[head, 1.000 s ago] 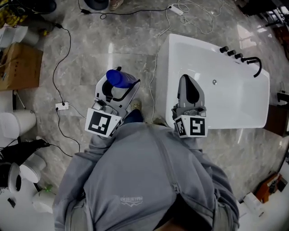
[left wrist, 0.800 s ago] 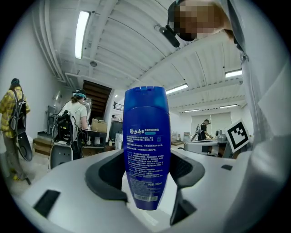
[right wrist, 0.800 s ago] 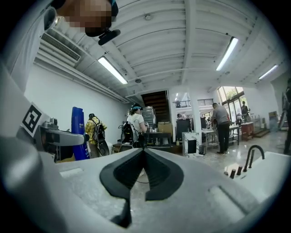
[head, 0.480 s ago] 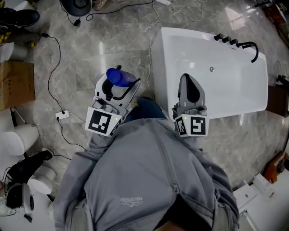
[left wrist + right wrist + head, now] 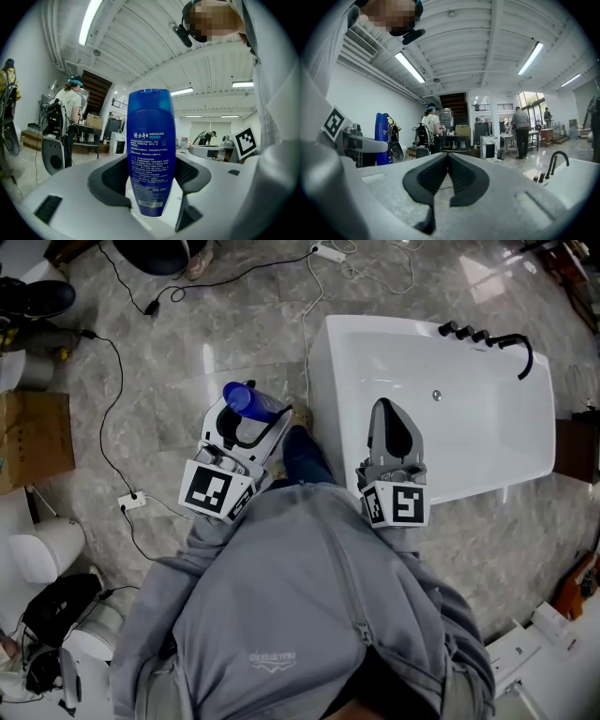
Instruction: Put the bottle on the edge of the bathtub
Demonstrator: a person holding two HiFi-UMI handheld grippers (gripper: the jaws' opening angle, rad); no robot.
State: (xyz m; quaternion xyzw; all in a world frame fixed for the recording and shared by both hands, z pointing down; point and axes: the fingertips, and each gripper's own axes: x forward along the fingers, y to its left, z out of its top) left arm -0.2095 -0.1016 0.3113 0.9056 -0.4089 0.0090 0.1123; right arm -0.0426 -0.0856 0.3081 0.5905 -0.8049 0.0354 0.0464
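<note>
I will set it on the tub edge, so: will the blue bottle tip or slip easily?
Probably tippy: the bottle is tall and slim. Its glossy plastic may slide on the shiny tub rim. It seems stiff: the left hand-held gripper clamps it with no visible dent.

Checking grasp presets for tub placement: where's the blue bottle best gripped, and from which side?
Lower body, from the side with the tool level, as the left tool has the bottle now. It stands upright between the jaws, tall and narrow, so a side grip likely keeps it vertical for setting on the bathtub edge.
</note>
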